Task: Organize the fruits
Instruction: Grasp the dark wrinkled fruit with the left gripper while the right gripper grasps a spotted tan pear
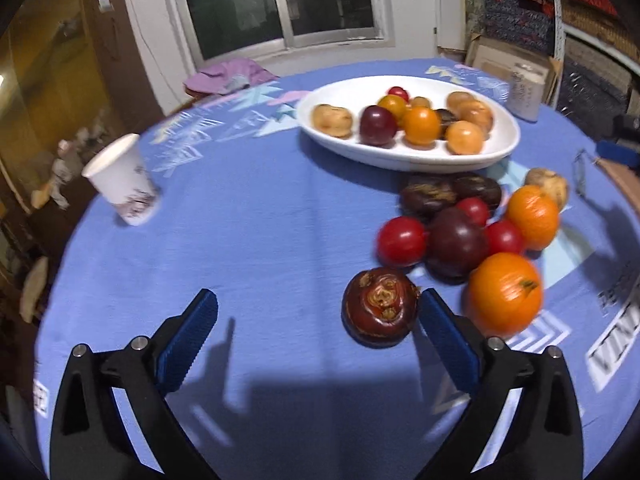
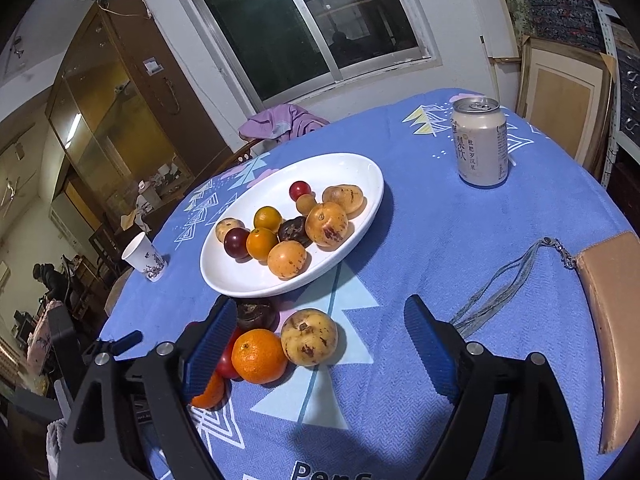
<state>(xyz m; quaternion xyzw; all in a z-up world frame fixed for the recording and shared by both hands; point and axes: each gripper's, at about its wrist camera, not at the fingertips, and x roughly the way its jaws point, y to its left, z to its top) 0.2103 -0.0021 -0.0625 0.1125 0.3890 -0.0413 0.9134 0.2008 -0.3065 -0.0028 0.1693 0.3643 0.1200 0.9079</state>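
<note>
Sorting's approx half done: white oval ceramic plate [image 2: 362, 184] at the far side holds ~10 fruits, w/ a loose fruit pile [image 1: 460, 232] near it on the blue tablecloth [image 1: 240, 240]. Left gripper [image 1: 318, 316] and right gripper [image 2: 316, 338] both gape wide, grasping nothing.

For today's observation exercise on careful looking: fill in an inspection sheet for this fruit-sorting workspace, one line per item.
Surface: round table under a blue patterned cloth.
Job's things: white oval dish already holding fruit; loose pile beside it, including a dark brown fruit, an orange and a yellow speckled fruit.
Clutter: paper cup, drink can, tan pouch with strap.
Grippers: left gripper and right gripper both open, holding nothing.
Cables: nothing seen.
Surroundings: window, wooden cabinet, purple cloth.
</note>
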